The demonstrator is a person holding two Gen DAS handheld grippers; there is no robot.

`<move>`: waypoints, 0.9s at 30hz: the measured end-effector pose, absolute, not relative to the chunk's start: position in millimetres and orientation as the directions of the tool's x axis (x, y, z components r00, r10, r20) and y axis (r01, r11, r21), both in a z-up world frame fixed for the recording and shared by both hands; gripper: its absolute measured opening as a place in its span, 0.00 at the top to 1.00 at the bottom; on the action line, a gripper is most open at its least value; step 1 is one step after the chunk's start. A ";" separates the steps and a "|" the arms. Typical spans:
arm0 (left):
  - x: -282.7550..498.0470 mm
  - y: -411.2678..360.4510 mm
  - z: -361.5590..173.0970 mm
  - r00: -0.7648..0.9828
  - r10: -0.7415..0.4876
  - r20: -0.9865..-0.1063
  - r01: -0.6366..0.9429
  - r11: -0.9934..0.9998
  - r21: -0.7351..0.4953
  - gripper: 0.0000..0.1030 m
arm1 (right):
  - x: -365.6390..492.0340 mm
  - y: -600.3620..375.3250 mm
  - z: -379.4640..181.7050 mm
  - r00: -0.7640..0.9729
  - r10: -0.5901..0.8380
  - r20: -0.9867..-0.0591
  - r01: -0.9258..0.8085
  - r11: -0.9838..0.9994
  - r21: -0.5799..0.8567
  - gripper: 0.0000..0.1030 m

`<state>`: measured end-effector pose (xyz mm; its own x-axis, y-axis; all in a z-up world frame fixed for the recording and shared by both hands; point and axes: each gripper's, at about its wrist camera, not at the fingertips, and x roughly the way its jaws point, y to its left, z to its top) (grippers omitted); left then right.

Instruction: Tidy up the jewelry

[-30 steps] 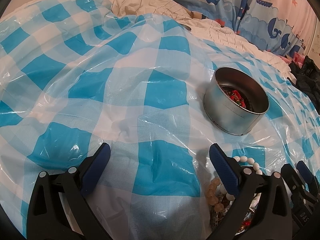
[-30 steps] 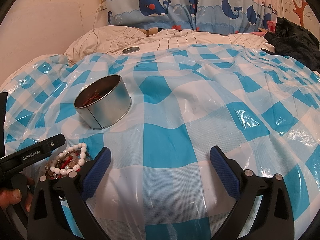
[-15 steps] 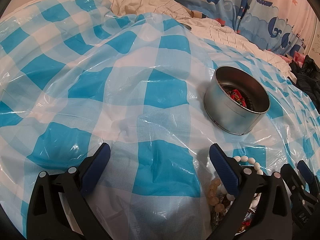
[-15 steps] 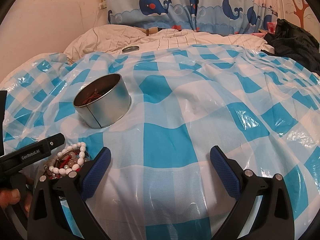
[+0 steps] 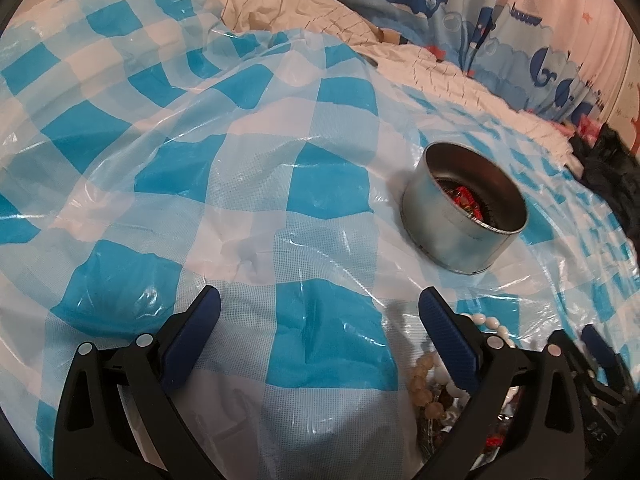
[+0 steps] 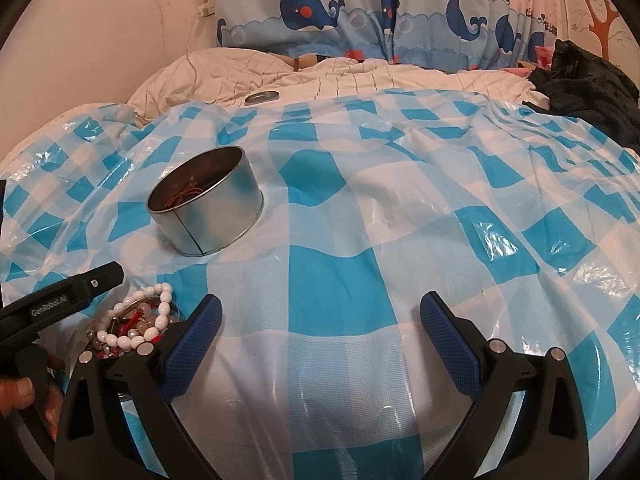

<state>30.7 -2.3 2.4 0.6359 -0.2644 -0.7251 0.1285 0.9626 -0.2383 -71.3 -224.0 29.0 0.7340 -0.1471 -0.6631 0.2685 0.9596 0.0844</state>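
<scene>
we hold both tongs wide open and empty over the checked plastic sheet [image 6: 332,292] on the bed: left tongs [image 5: 320,312], right tongs [image 6: 320,320]. the round tin [image 6: 208,216], with red pieces inside, sits at eleven o'clock of the right tongs. the bead pile [image 6: 136,324] lies at nine o'clock, just beside its left finger.

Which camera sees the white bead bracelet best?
The right wrist view: the white bead bracelet lies almost whole on the jewelry pile. In the left wrist view, the left gripper's finger hides most of it, leaving a few beads.
</scene>
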 end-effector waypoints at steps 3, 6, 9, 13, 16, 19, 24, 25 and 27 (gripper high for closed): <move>27.6 2.1 3.7 0.642 -0.301 -0.705 0.138 0.950 -0.280 0.08 | -70.4 -224.2 28.7 0.734 -0.136 -0.666 0.262 0.961 0.092 0.08; 22.5 4.7 6.4 0.647 -0.338 -0.683 0.164 0.937 -0.308 0.08 | -69.5 -223.5 29.1 0.732 -0.133 -0.668 0.258 0.962 0.091 0.08; 19.0 4.0 10.1 0.647 -0.369 -0.668 0.194 0.926 -0.324 0.08 | -69.1 -223.3 29.0 0.730 -0.136 -0.670 0.261 0.961 0.089 0.08; 12.3 -11.6 17.9 0.637 -0.397 -0.660 0.275 0.918 -0.286 0.08 | -67.5 -225.1 27.7 0.721 -0.134 -0.680 0.265 0.960 0.093 0.08; 2.8 -29.0 24.6 0.639 -0.411 -0.650 0.348 0.908 -0.232 0.08 | -67.1 -230.5 26.9 0.722 -0.119 -0.682 0.275 0.953 0.124 0.08; -7.4 -44.9 31.8 0.647 -0.431 -0.629 0.409 0.892 -0.191 0.08 | -67.0 -234.8 26.5 0.721 -0.103 -0.686 0.281 0.948 0.152 0.07; -8.8 -55.7 31.1 0.603 -0.462 -0.650 0.438 0.873 -0.215 0.13 | -66.6 -235.1 26.9 0.717 -0.102 -0.690 0.282 0.947 0.153 0.07; -7.6 -56.7 29.5 0.594 -0.463 -0.657 0.437 0.872 -0.219 0.15 | -66.6 -235.1 26.8 0.716 -0.101 -0.690 0.282 0.947 0.154 0.07; -5.2 -56.3 26.1 0.569 -0.478 -0.669 0.443 0.864 -0.241 0.30 | -65.7 -235.1 26.9 0.716 -0.101 -0.691 0.282 0.947 0.154 0.07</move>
<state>-5.2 -56.3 26.1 0.5694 -0.4783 -0.6686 0.4431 0.8636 -0.2405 -65.7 -235.1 26.9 0.7159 -0.1008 -0.6909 0.2824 0.9468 0.1545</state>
